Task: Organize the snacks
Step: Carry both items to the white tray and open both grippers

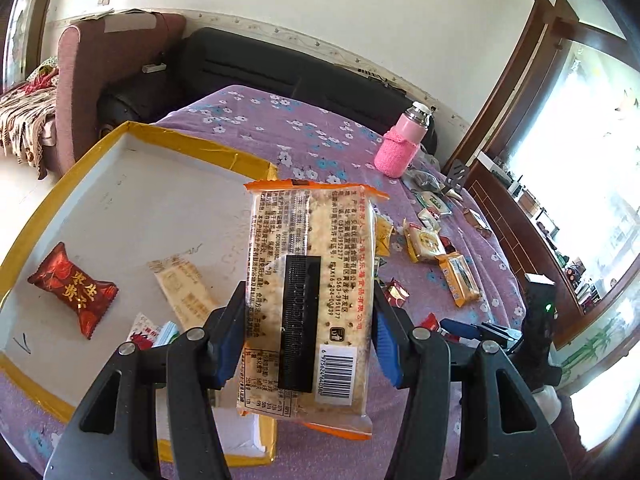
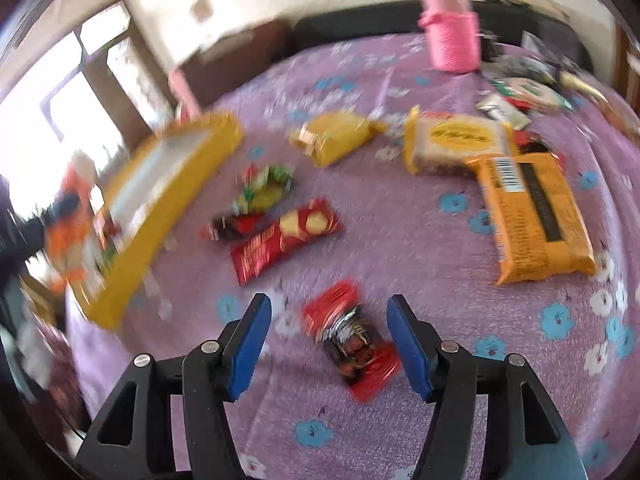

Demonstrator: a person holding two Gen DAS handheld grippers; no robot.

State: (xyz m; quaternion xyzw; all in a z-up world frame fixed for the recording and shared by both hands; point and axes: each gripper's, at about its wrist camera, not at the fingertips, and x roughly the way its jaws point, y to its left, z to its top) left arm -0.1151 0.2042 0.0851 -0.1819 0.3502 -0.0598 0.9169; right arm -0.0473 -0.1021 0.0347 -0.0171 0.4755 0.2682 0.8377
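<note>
My left gripper (image 1: pixel 310 340) is shut on a clear, orange-edged cracker pack (image 1: pixel 310 280), held over the near right corner of a white box with yellow taped rim (image 1: pixel 44 204). Inside the box lie a red candy pack (image 1: pixel 74 290), a pale cracker pack (image 1: pixel 186 292) and small packets (image 1: pixel 150 334). My right gripper (image 2: pixel 328 340) is open, low over the purple cloth, with a small red and black snack packet (image 2: pixel 352 344) lying between its fingers. The right wrist view is blurred. The box (image 2: pixel 160 204) shows at its left.
Loose snacks lie on the purple flowered cloth (image 2: pixel 440 240): an orange pack (image 2: pixel 532 216), a yellow round-label pack (image 2: pixel 452 140), a yellow bag (image 2: pixel 332 136), a red bar (image 2: pixel 284 236). A pink bottle (image 1: pixel 402 140) stands at the back. A black sofa (image 1: pixel 280 68) is behind the table.
</note>
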